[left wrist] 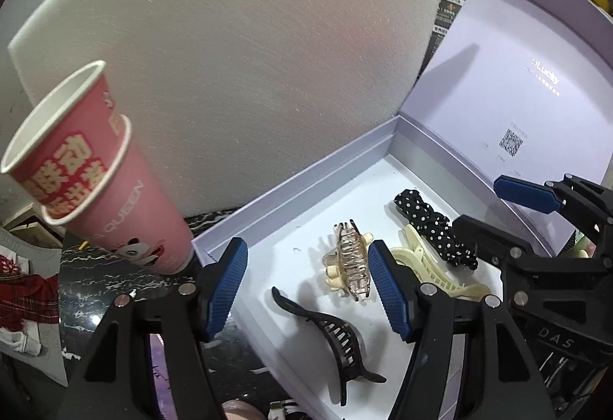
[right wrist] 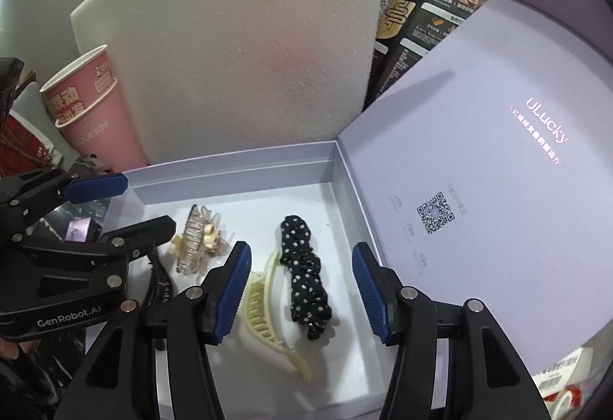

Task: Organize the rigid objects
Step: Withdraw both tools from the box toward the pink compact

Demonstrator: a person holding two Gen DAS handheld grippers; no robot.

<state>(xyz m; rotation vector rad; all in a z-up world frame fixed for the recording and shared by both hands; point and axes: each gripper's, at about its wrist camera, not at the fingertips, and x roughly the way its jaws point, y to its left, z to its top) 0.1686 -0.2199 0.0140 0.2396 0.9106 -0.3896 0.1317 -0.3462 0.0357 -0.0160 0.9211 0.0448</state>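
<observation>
Hovering spread and empty over the box [right wrist: 237, 167], both tongs [left wrist: 306, 286] [right wrist: 300, 291] look down on four hair clips [right wrist: 197, 242] laid side by side, seemingly sorted, mid-frame.

left claw [left wrist: 306, 286] open, right claw [right wrist: 300, 290] open, both empty

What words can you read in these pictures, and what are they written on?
"ULucky": open box lid
"QUEEN": pink paper cups; their big Chinese characters are blurred
"GenRobot.AI": left hand-held gripper
"DAS": right hand-held gripper
Too small to read: print by the QR code, black packets
</observation>
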